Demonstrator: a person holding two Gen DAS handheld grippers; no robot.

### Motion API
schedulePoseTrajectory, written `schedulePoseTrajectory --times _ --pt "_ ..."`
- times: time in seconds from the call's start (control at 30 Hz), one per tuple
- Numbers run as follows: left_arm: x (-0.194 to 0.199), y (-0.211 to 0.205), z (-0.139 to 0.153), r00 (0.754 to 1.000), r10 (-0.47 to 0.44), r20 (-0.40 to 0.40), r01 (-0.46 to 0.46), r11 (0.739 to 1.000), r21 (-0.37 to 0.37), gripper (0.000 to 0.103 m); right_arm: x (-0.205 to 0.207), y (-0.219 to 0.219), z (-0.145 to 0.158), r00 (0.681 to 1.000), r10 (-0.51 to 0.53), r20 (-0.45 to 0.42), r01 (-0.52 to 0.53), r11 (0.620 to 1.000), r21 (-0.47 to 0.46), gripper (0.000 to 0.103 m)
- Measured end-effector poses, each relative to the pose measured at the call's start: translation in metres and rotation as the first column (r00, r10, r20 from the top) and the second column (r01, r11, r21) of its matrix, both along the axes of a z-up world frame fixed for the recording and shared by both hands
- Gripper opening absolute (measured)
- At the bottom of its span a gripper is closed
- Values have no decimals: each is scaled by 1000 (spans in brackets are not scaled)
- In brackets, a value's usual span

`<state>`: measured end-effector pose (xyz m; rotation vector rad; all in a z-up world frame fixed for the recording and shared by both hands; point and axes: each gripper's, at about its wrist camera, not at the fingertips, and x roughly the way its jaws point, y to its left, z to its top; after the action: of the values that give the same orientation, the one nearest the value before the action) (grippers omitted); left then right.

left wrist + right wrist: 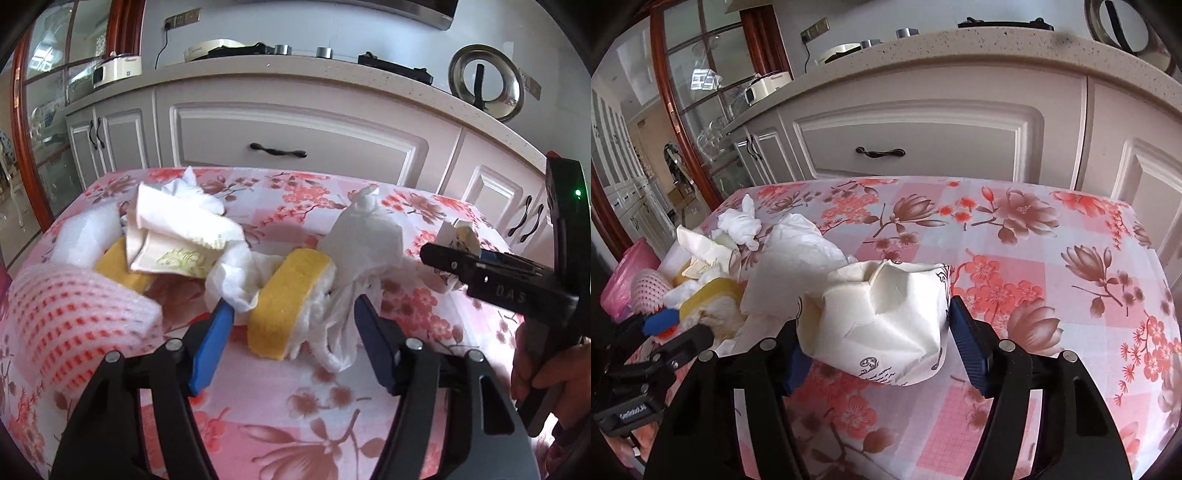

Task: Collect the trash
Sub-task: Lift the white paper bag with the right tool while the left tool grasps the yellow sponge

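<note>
A pile of trash lies on the floral tablecloth (295,406): a yellow sponge (284,302), crumpled white tissues (365,240), a folded napkin (177,236) and a pink foam net (74,314). My left gripper (295,332) is open, its blue fingers either side of the yellow sponge and a tissue. My right gripper (875,332) is shut on a crushed white paper cup (886,317) with black print, held just above the cloth. The right gripper also shows in the left wrist view (458,243), at the right. The left gripper's blue tip shows in the right wrist view (661,319).
White kitchen cabinets (295,144) with black handles stand just behind the table. A counter above holds appliances and a steel lid (487,81). A pink bag (624,277) hangs past the table's left edge. A glass door (48,110) is at the left.
</note>
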<state>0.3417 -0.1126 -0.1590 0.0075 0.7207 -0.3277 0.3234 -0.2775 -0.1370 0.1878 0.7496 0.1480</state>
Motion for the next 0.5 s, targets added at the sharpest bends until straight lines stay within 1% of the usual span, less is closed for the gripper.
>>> schedulePoseTrajectory --times 0.07,0.13,0.17,0.3,0.4,0.5 --pt "0 -3 2 1000 -13 6 13 1000 -6 58 -2 -2 3 1000 -6 8 6 1000 6 64" --pt "0 -7 2 999 -39 -1 39 999 -18 57 -6 -5 6 1000 -13 17 13 1000 19 64" --pt "0 -9 1 998 -56 -2 56 998 -16 55 -7 -7 7 1000 -14 18 14 1000 26 64" --pt "-8 -14 1 995 -98 -3 98 995 -23 54 -14 -8 12 999 -13 32 12 999 34 64" --pt "-18 -14 4 995 -101 11 101 994 -35 54 -19 -10 15 999 -15 39 14 999 49 64" --pt "-28 -13 10 995 -79 53 80 996 -28 54 -26 -9 19 998 -16 56 13 999 53 64"
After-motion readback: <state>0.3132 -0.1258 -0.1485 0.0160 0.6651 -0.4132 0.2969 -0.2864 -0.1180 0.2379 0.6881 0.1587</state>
